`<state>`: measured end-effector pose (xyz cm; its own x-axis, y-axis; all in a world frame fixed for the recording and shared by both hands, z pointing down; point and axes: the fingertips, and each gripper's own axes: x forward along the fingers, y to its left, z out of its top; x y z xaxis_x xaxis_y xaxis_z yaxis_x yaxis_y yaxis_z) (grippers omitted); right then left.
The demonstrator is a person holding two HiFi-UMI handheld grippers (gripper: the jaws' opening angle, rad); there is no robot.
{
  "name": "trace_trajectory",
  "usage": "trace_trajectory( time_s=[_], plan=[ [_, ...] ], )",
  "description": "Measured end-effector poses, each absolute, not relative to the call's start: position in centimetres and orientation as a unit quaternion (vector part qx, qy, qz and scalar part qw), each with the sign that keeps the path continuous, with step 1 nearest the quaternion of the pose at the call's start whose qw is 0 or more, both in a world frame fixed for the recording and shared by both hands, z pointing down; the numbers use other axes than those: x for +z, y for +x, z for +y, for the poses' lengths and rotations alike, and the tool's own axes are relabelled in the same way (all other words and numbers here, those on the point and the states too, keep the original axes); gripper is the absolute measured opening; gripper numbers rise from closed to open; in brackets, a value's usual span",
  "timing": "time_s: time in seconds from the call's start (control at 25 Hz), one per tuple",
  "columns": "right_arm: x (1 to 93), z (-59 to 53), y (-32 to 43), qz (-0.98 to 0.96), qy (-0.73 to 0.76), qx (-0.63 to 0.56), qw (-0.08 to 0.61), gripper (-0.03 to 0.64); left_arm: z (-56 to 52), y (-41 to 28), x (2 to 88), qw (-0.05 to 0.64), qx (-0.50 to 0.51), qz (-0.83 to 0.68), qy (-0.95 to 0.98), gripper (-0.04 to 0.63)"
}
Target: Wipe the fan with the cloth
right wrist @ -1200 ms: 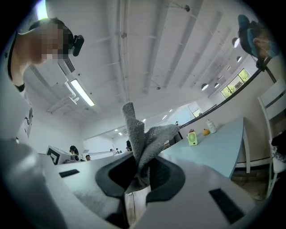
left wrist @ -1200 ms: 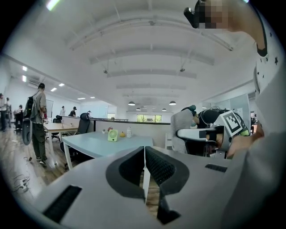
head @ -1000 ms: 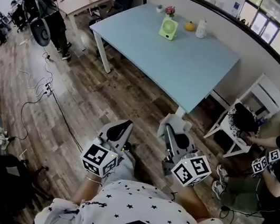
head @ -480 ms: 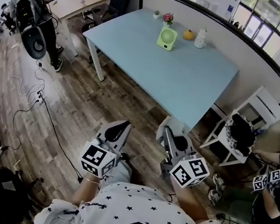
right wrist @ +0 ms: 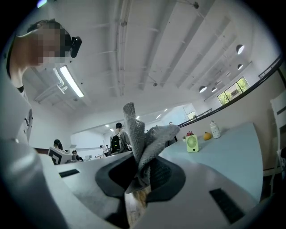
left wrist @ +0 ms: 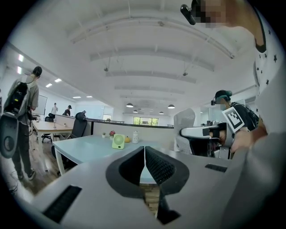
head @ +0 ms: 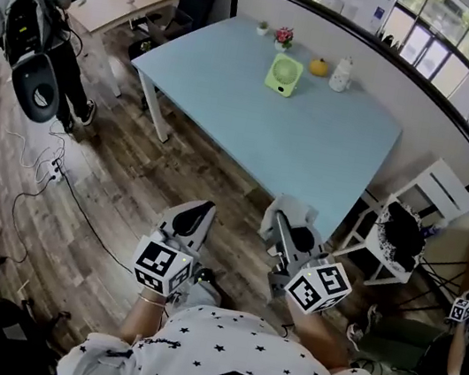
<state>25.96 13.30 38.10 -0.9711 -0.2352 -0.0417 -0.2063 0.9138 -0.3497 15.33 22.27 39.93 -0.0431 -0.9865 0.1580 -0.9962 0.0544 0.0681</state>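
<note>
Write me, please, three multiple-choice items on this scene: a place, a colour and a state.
1. Where does the fan stand? A. On the floor. B. On the table. C. On a chair.
2. What colour is the fan? A. Green. B. Red. C. Black.
3. What do the right tongs hold? A. Nothing. B. A bottle. C. The cloth.
Answers: 1 B, it stands near the table's far edge; 2 A, its casing is light green; 3 C, grey cloth sticks up between them.

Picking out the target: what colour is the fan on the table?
The fan is light green, clearest in the head view.
</note>
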Motion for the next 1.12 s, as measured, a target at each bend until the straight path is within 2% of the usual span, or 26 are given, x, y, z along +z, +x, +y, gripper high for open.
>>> trace_trajectory(
  time_s=[0.64, 1.12],
  plan=[
    [38.0, 11.2, 15.1, 0.976, -0.125, -0.175, 0.028, 0.05, 21.1, 4.0, 40.0, 0.064, 0.045, -0.731, 0.678, 0.031],
    [37.9, 9.7, 11.7, 0.975, -0.14, -0.17, 0.03, 0.051, 19.7, 1.0, 39.7, 0.059, 0.027, -0.713, 0.698, 0.029]
  ],
)
